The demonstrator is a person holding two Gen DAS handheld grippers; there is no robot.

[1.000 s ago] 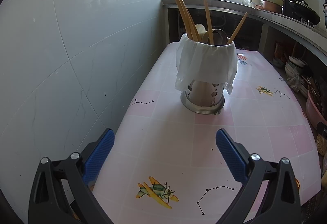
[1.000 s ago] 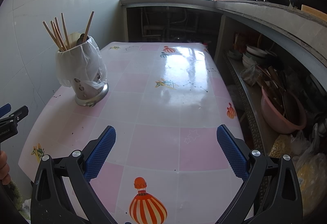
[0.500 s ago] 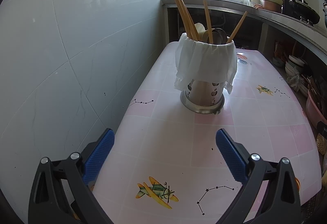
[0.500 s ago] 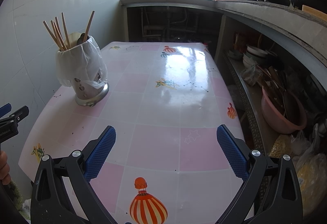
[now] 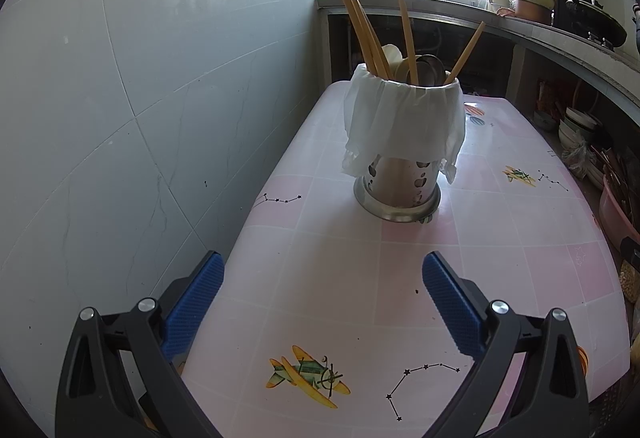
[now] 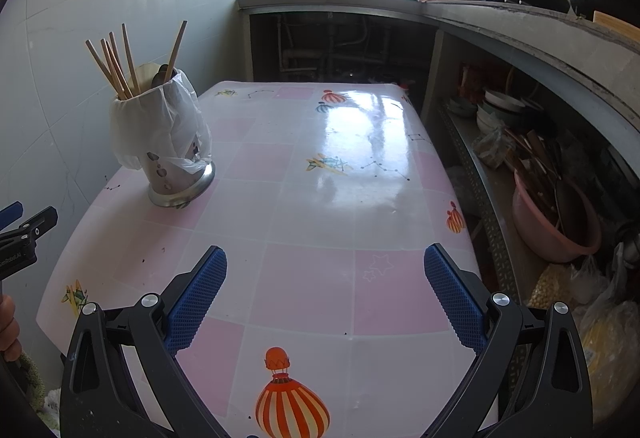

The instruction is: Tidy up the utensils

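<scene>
Standing near the tiled wall [image 5: 120,98] on a pink-checked tabletop [image 5: 500,222], a steel utensil holder [image 5: 400,186] draped in white plastic [image 5: 404,122] carries wooden chopsticks [image 5: 362,30] and spoons [image 5: 428,68]. Both the left claw [image 5: 322,300] and right claw [image 6: 326,296] hover wide apart, gripping nothing, above the tabletop's near end.

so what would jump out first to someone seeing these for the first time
A metal utensil holder draped in white plastic, bristling with chopsticks, stands near the tiled wall on the pink checked table. Both blue-padded tongs, left and right, hang open over it.
</scene>
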